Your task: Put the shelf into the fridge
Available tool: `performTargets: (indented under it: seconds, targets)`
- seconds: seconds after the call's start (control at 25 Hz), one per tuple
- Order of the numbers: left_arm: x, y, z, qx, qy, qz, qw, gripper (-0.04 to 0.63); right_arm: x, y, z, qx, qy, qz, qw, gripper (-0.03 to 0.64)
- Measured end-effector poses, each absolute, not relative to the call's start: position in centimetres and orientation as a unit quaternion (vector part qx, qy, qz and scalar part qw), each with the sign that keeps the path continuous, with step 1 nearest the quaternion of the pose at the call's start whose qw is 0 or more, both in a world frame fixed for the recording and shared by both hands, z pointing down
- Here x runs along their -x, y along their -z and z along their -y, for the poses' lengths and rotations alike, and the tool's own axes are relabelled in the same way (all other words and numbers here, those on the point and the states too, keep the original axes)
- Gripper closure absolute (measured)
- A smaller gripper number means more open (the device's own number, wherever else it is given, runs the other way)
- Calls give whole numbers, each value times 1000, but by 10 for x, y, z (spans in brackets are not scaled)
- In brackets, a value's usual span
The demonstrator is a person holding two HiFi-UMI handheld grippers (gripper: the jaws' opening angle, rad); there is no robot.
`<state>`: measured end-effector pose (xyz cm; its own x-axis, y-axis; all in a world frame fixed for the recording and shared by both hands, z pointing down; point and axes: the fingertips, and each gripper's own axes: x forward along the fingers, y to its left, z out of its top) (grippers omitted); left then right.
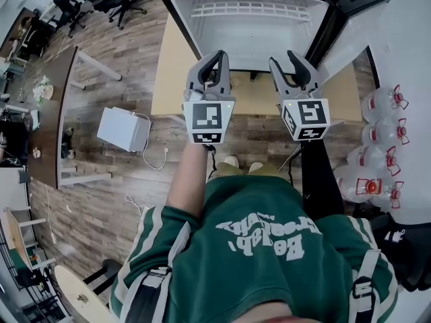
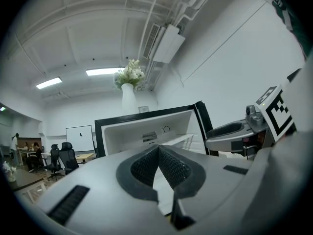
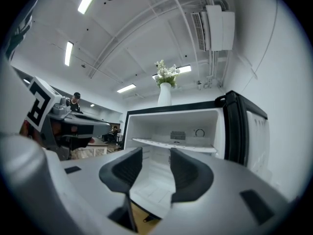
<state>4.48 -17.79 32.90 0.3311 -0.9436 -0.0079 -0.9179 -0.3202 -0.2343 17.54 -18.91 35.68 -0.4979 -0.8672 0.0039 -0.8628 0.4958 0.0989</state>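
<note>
Left tool (image 2: pixel 159 150) has its pads pressed together on nothing, and the right tool (image 3: pixel 156 166) beside it stands spread and also empty, both pointing level at the open fridge (image 1: pixel 250 29) on the wooden counter (image 1: pixel 168 79). Deeper in, the white shelf (image 3: pixel 173 145) already lies across the upper part of the cavity, held by neither tool. The risk I see is a nudge: pushed further in, a tool could catch the shelf's front edge and tip it off its supports, or clip the open door (image 3: pixel 238 126).
</note>
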Motion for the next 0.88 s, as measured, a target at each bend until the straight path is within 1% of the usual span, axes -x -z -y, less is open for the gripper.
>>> performTargets:
  seconds: [0.08,0.12,0.16,0.88]
  targets:
    - [-46,-329,176,808,65,-578,98,601,-179,-358,189,-501,40,864,29,449]
    - [-47,-330,176,807,65,-578,97,601,-182,-359,188,-505,41,862,33,476]
    - [-48,-330,175,807,66,-579,97,601,-185,-359,187,-510,42,858,38,612]
    - [-59,-336,177,806,67,-581,93,601,-196,-363,189,-505,33,861,49,615]
